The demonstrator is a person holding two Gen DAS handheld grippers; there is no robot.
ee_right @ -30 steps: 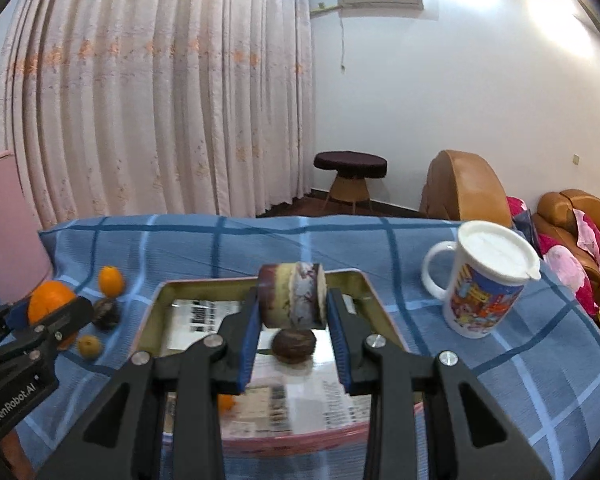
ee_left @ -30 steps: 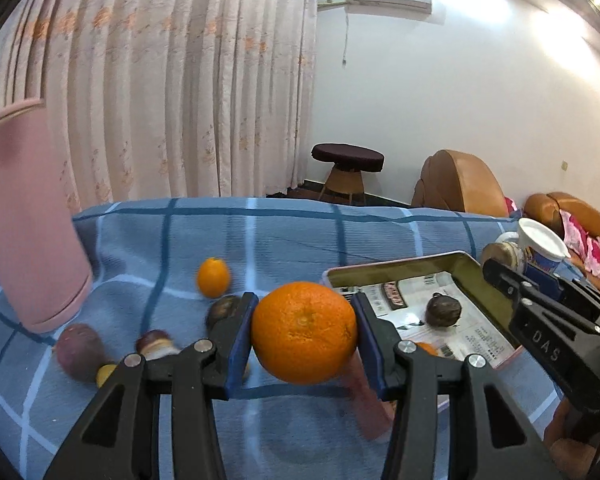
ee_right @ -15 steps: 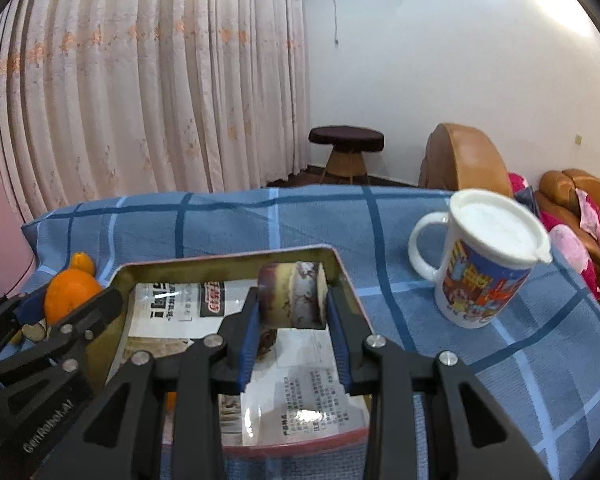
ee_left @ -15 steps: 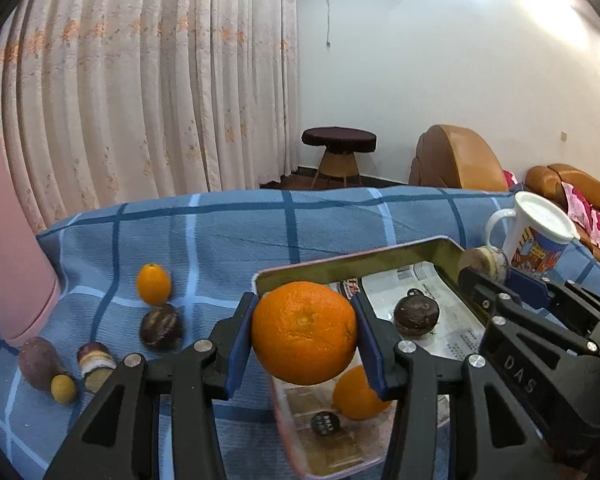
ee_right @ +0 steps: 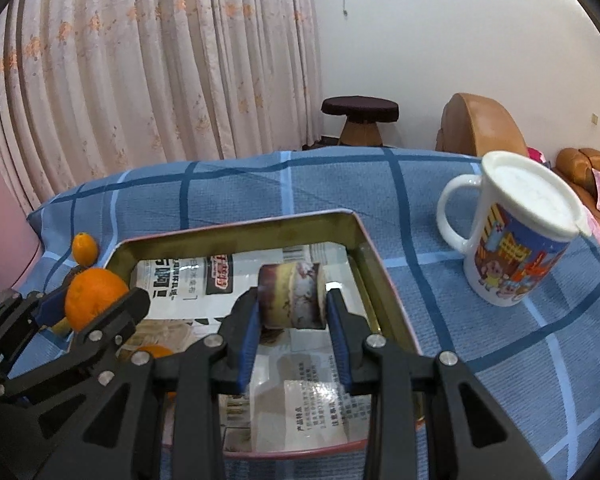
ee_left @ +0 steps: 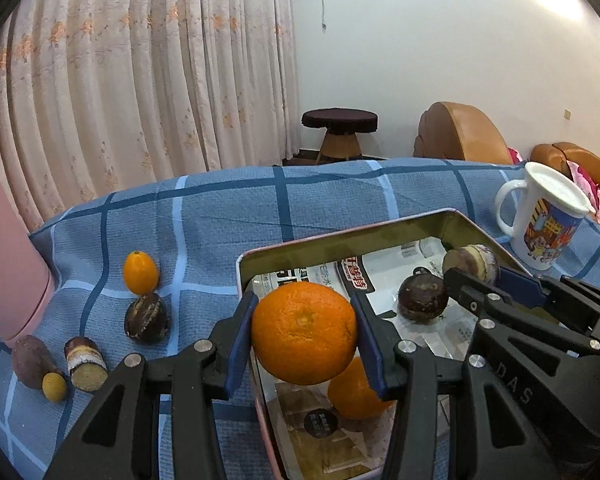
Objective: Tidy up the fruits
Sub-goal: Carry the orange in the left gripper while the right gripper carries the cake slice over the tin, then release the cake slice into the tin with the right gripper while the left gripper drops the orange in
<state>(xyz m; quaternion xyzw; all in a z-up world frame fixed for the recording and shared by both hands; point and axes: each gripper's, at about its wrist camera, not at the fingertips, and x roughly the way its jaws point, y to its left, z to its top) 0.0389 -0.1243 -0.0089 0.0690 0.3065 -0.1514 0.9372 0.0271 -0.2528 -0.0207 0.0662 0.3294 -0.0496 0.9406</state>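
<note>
Fruits, left to right: loose pieces (ee_left: 141, 273) on the blue cloth (ee_left: 204, 224); orange (ee_left: 304, 333) clamped in my left gripper (ee_left: 305, 336), now carried over the tray (ee_left: 340, 236) near its left rim; cut fruit piece (ee_right: 292, 295) pinched in my nearly closed right gripper (ee_right: 293, 312), lowered above the tray's far-right corner. Both ready to release.

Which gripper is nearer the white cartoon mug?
Right. The right gripper, holding a cut fruit piece over the tin tray, sits beside the mug; the left gripper is at the tray's far side.
</note>
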